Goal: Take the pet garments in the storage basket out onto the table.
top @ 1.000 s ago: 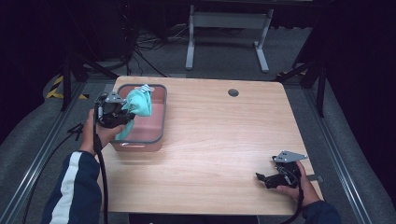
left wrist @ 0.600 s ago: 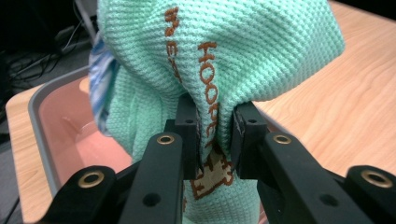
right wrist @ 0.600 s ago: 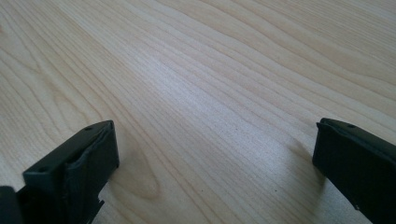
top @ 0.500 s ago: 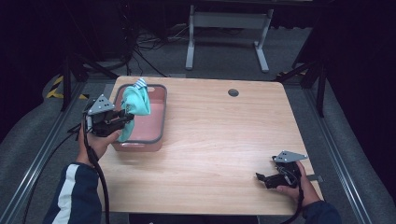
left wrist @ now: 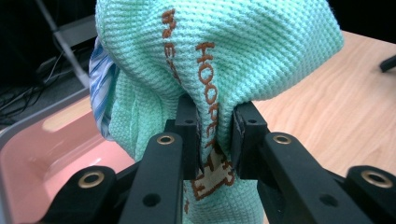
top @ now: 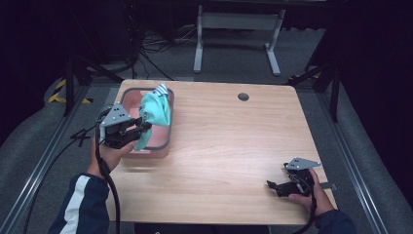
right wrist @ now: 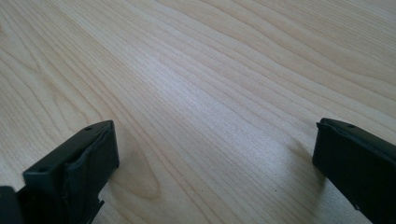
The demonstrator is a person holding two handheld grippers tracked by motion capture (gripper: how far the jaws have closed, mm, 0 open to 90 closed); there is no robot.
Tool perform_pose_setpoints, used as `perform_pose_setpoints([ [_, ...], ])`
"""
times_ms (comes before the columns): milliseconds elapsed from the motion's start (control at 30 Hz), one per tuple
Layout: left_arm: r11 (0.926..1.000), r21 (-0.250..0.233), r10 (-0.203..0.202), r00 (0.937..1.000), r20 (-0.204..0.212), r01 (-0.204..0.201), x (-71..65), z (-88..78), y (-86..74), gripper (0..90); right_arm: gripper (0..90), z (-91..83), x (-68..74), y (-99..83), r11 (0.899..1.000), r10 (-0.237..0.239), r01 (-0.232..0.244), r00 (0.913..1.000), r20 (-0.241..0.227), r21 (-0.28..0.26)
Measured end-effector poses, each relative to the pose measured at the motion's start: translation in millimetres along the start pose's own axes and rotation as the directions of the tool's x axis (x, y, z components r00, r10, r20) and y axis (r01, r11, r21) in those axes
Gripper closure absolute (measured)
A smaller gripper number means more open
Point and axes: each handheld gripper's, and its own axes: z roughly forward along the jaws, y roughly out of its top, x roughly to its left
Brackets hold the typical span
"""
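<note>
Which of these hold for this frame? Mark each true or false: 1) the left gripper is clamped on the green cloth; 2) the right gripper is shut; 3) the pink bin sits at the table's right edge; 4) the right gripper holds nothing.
1) True: the left gripper pinches the green cloth between its jaws.
2) False: the right gripper has its jaws wide apart over the bare table.
3) False: the pink bin sits near the table's left edge.
4) True: bare wood lies between its jaws.
</note>
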Motion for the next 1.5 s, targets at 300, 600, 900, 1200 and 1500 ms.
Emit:
perform_pose_setpoints([
  [300, 0.9971, -0.012, 0.076, 0.9959, 0.050, -0.075, -27.7, 8.2, 18.0, 76.0, 0.5, 0.0, 0.0, 0.0, 1.000, 0.000, 0.000, 1.0000, 0.000, 0.000],
  [600, 0.9888, -0.001, 0.148, 0.9812, 0.124, -0.149, -56.2, 29.7, 36.7, 75.9, 0.5, 0.0, 0.0, 0.0, 1.000, 0.000, 0.000, 1.0000, 0.000, 0.000],
  [900, 0.9742, 0.041, 0.210, 0.9572, 0.200, -0.222, -86.0, 60.7, 47.6, 76.0, 0.5, -0.1, 0.0, 0.0, 1.000, 0.000, 0.000, 1.0000, 0.000, 0.001],
  [1200, 0.9486, 0.133, 0.247, 0.9352, 0.254, -0.287, -108.8, 105.6, 42.3, 75.9, 0.5, -0.2, 0.2, -0.1, 1.000, 0.001, -0.001, 1.0000, -0.001, 0.002],
  [1500, 0.9232, 0.235, 0.235, 0.9305, 0.281, -0.304, -116.9, 146.2, 26.2, 75.7, 0.5, -0.2, 0.1, -0.1, 1.000, 0.000, 0.000, 1.0000, -0.001, 0.001],
])
